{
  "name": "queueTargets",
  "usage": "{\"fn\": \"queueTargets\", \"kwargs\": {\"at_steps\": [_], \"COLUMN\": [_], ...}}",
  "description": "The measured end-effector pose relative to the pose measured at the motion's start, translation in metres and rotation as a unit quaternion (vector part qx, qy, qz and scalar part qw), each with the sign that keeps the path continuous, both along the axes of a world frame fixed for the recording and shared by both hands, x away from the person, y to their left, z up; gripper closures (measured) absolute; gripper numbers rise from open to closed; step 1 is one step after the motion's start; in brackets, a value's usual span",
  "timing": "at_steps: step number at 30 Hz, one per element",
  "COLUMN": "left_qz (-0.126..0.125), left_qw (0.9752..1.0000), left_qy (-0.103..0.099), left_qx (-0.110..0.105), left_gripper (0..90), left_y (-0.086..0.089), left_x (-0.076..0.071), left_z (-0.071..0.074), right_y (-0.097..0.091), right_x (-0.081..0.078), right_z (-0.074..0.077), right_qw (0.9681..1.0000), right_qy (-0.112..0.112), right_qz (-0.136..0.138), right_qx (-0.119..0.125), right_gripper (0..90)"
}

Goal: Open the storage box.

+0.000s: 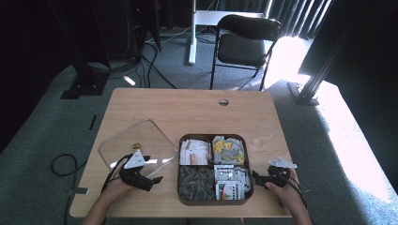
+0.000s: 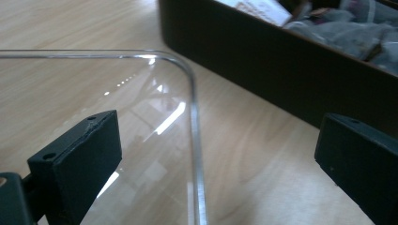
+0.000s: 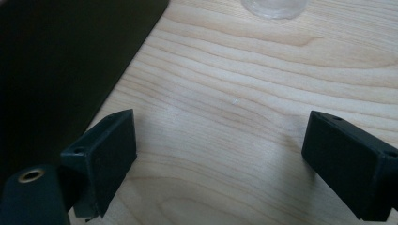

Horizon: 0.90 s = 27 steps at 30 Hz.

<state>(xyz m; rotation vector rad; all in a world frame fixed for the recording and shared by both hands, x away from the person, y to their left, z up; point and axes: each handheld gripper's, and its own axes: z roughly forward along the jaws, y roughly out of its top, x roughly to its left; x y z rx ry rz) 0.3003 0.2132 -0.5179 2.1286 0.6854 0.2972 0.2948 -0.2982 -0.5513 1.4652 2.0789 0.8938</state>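
Observation:
A brown tray (image 1: 212, 202) with several compartments of packets and tea bags sits at the table's front middle. To its left a clear square lid (image 1: 141, 133) lies flat on the wood. My left gripper (image 1: 155, 182) is at the lid's near right corner, pointing toward the tray. Its jaws stand open in the left gripper view, where the left gripper (image 2: 218, 140) has the lid's rounded corner edge (image 2: 192, 117) between the jaws, untouched. The tray's dark wall (image 2: 263, 79) is just beyond. My right gripper (image 1: 256, 179) sits open at the tray's right side; the right gripper (image 3: 220, 136) has bare wood between its jaws.
A clear glass (image 1: 263, 133) stands on the table beyond the right gripper, and its base (image 3: 274, 7) appears in the right gripper view. A small gold piece (image 1: 137, 146) sits on the lid. A black folding chair (image 1: 244, 44) stands behind the table.

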Motion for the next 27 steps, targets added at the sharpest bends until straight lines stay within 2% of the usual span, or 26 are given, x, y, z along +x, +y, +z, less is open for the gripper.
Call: {"fn": "queueTargets", "kwargs": {"at_steps": [2,6,14,19,23,27], "left_qz": [-0.008,-0.03,-0.053,-0.06,-0.067,-0.077], "left_qw": [0.9999,0.9995,0.9985,0.9981,0.9972,0.996], "left_qy": [0.0,0.002,0.006,0.009,0.011,0.024], "left_qx": [-0.006,0.006,0.01,0.015,0.031,0.039], "left_gripper": [1.3,1.2,1.3,1.2,1.3,1.3], "left_y": [-0.004,-0.013,-0.02,-0.023,-0.028,-0.033], "left_x": [-0.004,-0.014,-0.022,-0.026,-0.031,-0.034], "left_z": [-0.001,-0.006,-0.011,-0.015,-0.019,-0.024], "right_y": [0.0,0.0,0.0,0.0,0.0,0.0], "right_x": [0.0,0.0,0.0,0.0,0.0,0.0], "right_z": [0.0,0.0,0.0,0.0,0.0,0.0], "right_qw": [1.0,1.0,1.0,1.0,1.0,1.0], "right_qy": [0.0,0.0,0.0,0.0,0.0,0.0], "right_qz": [0.0,0.0,0.001,0.001,0.0,0.001], "right_qx": [0.0,0.0,0.0,0.0,0.0,0.0], "right_gripper": [9.8,9.9,9.9,9.9,9.9,9.9]}}
